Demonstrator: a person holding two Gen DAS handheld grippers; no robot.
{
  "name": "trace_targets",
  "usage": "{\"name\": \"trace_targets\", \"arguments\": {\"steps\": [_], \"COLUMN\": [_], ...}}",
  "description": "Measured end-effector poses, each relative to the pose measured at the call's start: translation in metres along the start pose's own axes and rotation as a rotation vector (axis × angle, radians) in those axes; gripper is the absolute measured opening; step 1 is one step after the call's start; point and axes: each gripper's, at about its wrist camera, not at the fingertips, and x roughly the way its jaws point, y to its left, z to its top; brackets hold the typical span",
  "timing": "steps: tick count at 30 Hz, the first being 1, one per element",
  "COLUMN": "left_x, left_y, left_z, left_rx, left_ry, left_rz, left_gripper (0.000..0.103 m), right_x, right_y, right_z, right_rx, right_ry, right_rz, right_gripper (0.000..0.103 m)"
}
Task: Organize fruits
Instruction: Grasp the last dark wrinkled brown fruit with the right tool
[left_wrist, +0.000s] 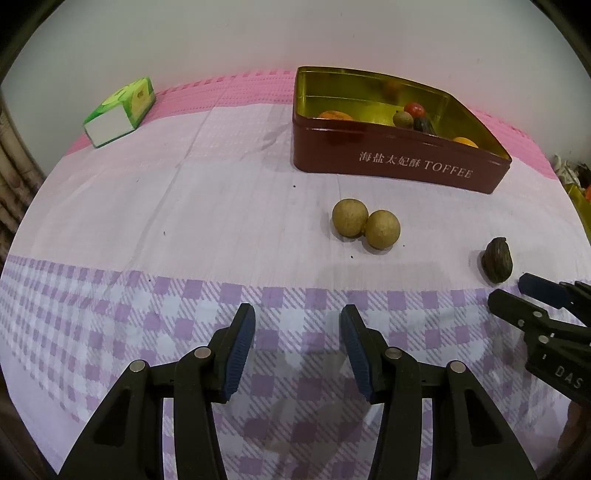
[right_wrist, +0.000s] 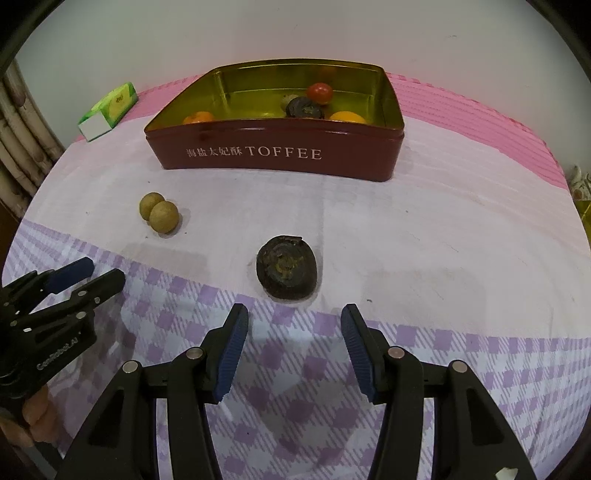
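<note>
A dark red toffee tin (left_wrist: 399, 164) (right_wrist: 280, 158) stands open at the back with several fruits inside, among them a red one (right_wrist: 320, 92) and orange ones (right_wrist: 347, 117). Two tan round fruits (left_wrist: 365, 223) (right_wrist: 159, 212) lie touching on the cloth in front of it. A dark brown wrinkled fruit (right_wrist: 287, 271) (left_wrist: 497, 260) lies just ahead of my right gripper (right_wrist: 294, 317), which is open and empty. My left gripper (left_wrist: 297, 317) is open and empty, short of the tan fruits. Each gripper shows in the other's view (left_wrist: 511, 290) (right_wrist: 105, 271).
A green and white carton (left_wrist: 118, 112) (right_wrist: 107, 110) lies at the back left. The table has a pink and purple checked cloth (left_wrist: 184, 206). A white wall stands behind. Clutter shows at the far right edge (left_wrist: 576, 181).
</note>
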Motion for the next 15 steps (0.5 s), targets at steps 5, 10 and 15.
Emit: {"name": "trace_targets", "arguments": {"steps": [5, 10, 15], "left_x": [0.002, 0.003, 0.003], "left_y": [0.001, 0.004, 0.005], "left_z": [0.002, 0.001, 0.002], "left_rx": [0.004, 0.011, 0.01], "left_ry": [-0.009, -0.021, -0.022], "left_rz": [-0.007, -0.014, -0.011], "left_gripper": [0.052, 0.057, 0.059], "right_x": [0.005, 0.008, 0.011], "right_y": [0.001, 0.001, 0.002], "right_z": [0.006, 0.012, 0.015], "right_rx": [-0.01, -0.01, -0.014], "right_ry": [-0.007, -0.015, -0.019], "right_rz": [-0.007, -0.012, -0.011], "right_gripper": [0.05, 0.05, 0.051]}}
